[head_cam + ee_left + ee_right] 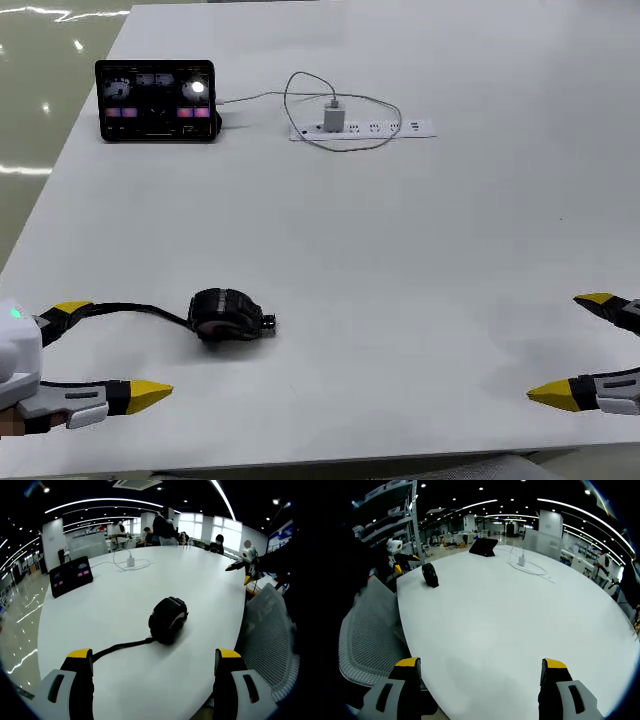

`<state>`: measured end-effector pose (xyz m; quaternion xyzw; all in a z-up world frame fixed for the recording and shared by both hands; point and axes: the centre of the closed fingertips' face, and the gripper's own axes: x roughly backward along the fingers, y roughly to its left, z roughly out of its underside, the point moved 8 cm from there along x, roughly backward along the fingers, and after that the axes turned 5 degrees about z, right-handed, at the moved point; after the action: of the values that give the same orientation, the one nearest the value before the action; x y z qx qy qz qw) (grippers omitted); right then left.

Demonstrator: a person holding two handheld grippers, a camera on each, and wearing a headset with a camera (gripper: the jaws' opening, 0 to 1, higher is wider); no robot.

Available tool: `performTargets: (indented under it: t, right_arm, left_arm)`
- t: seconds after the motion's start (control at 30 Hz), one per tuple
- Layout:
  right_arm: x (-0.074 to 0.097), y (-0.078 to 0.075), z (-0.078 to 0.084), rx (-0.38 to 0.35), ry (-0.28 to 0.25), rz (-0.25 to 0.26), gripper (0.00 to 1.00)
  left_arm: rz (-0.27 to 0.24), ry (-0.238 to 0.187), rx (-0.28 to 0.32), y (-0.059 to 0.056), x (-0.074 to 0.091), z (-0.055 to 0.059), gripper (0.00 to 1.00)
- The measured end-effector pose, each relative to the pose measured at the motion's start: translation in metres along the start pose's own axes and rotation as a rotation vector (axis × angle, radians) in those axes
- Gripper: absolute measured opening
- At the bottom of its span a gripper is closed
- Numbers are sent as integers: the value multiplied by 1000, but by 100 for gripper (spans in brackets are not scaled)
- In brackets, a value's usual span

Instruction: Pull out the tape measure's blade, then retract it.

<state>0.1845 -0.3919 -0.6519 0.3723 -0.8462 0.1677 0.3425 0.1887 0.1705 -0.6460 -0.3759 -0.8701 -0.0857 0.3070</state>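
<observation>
Head view: the left gripper (pixel 112 350) hangs over the near edge of a white worktop (pixel 400 260), jaws spread wide and holding nothing. The tape measure (pixel 228 315) lies on the worktop just ahead of it. The black strap (pixel 130 310) trails from the tape measure to the tip of one jaw, though whether it touches that jaw cannot be told. The right gripper (pixel 570 345) is well apart from the left, jaws likewise spread and empty. Far beyond both grippers, a lit tablet (pixel 155 100) stands beside a power strip (pixel 365 128) with a white charger (pixel 333 115) and a looped cable (pixel 300 90). Left gripper view: the tape measure sits just ahead of the jaws and between their lines. Its strap curves back toward the jaw on the view's left. The right gripper hovers far off on the view's right, over the worktop's edge and above a mesh chair (pixel 267 635). The tablet and charger lie well beyond, and people (pixel 162 530) stand in the background. Right gripper view: the open jaws frame bare worktop. The tape measure is far ahead and to the view's left, near the worktop's edge, with the left gripper just beyond it. The tablet and charger are farther still.
</observation>
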Motion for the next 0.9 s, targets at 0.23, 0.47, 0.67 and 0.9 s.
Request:
performTargets:
  t: [0.23, 0.47, 0.67, 0.9]
  right_arm:
    - [0, 0, -1, 9, -9, -9, 99]
    - [-1, -1, -4, 17, -17, -14, 99]
    - [-1, 2, -6, 18, -21, -20, 99]
    - [-1, 3, -6, 20, -19, -26, 99]
  left_arm:
    - [-2, 3, -3, 2, 1, -1, 99]
    - [-6, 4, -13, 4, 1, -2, 99]
    - [2, -2, -12, 1, -3, -5, 99]
    - [11, 0, -16, -1, -5, -5, 99]
